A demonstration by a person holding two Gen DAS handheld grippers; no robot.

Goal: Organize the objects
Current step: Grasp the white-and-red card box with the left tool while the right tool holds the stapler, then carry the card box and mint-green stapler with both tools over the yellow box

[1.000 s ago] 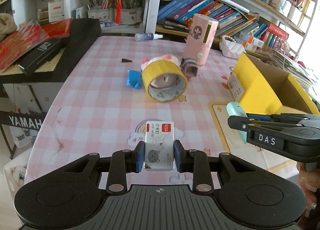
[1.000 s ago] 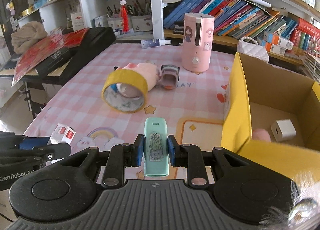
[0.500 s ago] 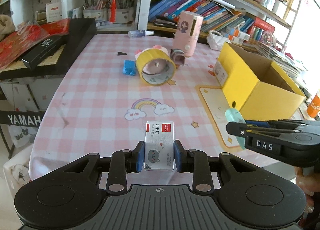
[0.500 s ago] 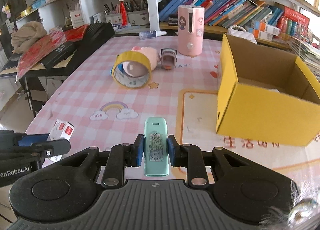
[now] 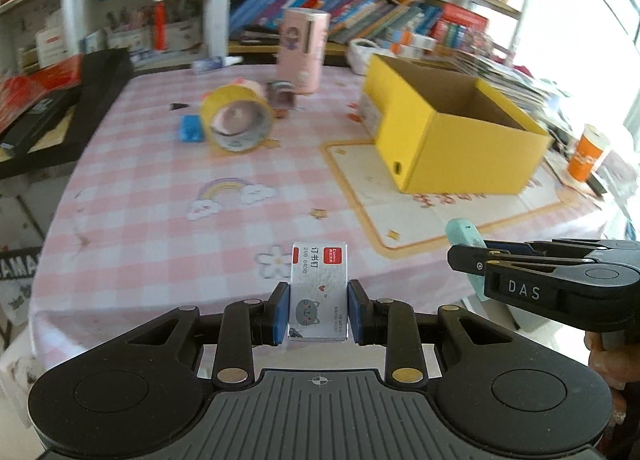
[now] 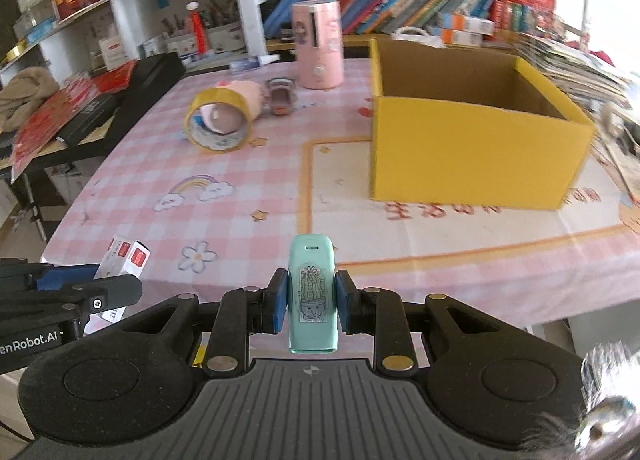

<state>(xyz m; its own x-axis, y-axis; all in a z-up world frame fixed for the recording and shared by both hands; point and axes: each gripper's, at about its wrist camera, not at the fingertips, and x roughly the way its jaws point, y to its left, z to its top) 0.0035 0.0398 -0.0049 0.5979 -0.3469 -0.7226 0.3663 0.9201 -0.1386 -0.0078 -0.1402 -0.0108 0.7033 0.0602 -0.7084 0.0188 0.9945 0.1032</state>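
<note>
While the left gripper (image 5: pixel 319 314) clamps a staple box (image 5: pixel 319 292) above the desk's (image 5: pixel 152 196) near edge, the right gripper (image 6: pixel 311 302) clamps a green case (image 6: pixel 312 294) beside it; the yellow box (image 6: pixel 472 144) stands at the desk's right side

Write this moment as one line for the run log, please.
left gripper: shut on white staple box | right gripper: shut on mint-green cactus-sticker case | yellow cardboard box: open, on table
</note>
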